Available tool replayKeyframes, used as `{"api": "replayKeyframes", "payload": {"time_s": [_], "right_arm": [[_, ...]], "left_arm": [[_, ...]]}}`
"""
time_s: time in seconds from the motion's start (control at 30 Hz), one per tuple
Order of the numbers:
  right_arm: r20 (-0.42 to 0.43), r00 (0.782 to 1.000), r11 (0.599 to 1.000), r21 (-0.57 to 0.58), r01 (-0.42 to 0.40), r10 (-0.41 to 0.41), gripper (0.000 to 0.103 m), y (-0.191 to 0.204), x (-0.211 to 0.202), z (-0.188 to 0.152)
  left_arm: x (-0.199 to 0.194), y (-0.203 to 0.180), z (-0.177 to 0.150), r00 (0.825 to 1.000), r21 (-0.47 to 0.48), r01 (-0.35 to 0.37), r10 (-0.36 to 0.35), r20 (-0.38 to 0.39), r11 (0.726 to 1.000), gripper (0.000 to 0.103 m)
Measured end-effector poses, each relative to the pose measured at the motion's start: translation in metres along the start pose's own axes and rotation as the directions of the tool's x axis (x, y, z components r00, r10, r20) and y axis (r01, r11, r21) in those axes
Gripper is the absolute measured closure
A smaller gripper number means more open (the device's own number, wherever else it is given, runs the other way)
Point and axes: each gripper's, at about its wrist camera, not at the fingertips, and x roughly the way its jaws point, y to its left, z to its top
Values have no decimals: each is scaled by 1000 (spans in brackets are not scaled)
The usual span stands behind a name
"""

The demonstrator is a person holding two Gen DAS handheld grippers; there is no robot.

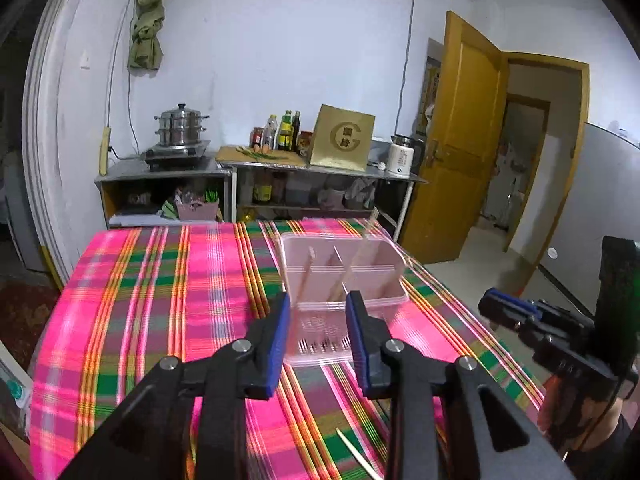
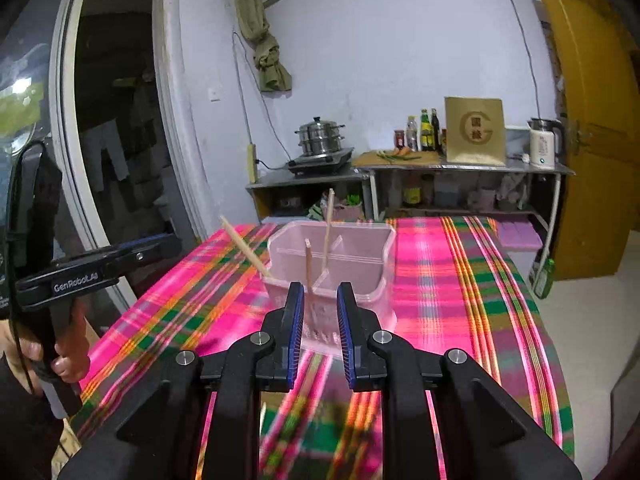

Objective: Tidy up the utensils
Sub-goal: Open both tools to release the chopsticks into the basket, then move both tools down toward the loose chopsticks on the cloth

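Note:
A pink translucent utensil holder (image 1: 352, 276) with compartments stands on the plaid tablecloth (image 1: 168, 300); it also shows in the right wrist view (image 2: 360, 264). Three wooden chopsticks (image 2: 328, 224) lean inside it. One loose chopstick (image 1: 356, 454) lies on the cloth near the front edge, under my left gripper. My left gripper (image 1: 318, 340) is open and empty, just short of the holder. My right gripper (image 2: 319, 332) is open and empty, also just in front of the holder; it shows at the right in the left wrist view (image 1: 508, 312).
The table's right edge (image 2: 552, 344) drops to the floor. Behind the table stands a steel counter (image 1: 256, 168) with a steamer pot (image 1: 180, 128), bottles, a gold box and a kettle. A yellow door (image 1: 460, 132) stands open at right.

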Motion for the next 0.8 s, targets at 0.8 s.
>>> {"api": "replayKeyframes", "payload": {"time_s": [0.8], "right_arm": [[-135,989,994,82,68,-57,86,-30,-48,-94]], "left_arm": [[-10,-27,-120,985,-97,14,-31,-172,995,73]]}}
